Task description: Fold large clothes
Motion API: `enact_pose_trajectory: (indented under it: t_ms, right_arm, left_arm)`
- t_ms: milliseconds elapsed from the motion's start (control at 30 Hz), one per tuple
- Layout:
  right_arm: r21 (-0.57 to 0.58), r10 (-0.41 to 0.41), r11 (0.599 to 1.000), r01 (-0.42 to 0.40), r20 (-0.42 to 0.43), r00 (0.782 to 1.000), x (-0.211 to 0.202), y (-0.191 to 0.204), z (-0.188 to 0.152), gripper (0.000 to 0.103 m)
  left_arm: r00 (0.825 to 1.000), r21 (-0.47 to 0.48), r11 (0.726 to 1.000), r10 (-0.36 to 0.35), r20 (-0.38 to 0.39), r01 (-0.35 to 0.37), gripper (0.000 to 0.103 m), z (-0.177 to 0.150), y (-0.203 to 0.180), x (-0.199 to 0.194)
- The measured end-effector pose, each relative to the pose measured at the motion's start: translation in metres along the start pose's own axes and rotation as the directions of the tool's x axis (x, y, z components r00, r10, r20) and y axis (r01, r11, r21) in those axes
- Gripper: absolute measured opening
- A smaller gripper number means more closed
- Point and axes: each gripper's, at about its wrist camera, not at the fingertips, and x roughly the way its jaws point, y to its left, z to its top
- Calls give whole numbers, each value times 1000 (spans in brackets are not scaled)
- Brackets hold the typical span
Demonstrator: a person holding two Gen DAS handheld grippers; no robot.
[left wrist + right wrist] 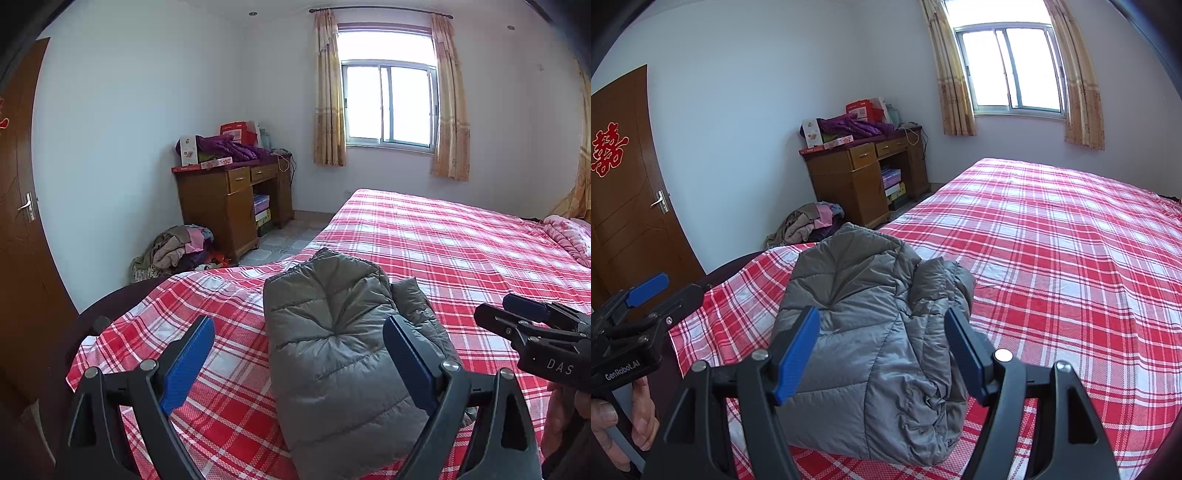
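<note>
A grey quilted puffer jacket (340, 339) lies folded into a compact bundle on the red plaid bed (461, 251), near its front corner. It also shows in the right wrist view (871, 332). My left gripper (299, 332) is open and empty, held above the jacket's near end. My right gripper (882, 328) is open and empty, also above the jacket. The right gripper shows at the right edge of the left wrist view (517, 314). The left gripper shows at the left edge of the right wrist view (650, 291).
A wooden desk (229, 199) piled with boxes and purple clothing stands against the far wall. A heap of clothes (181, 251) lies on the floor beside it. A brown door (624, 192) is at left. A pink quilt (569, 232) lies at the bed's far right.
</note>
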Motion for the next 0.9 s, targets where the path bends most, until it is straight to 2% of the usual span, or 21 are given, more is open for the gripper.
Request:
enact_pose_trajectory:
  t_ms: [900]
  right_arm:
    - [6, 1, 1000, -1, 8, 1000, 0, 0, -2, 72]
  left_arm:
    - [1000, 0, 1000, -1, -7, 1, 93, 1, -2, 3]
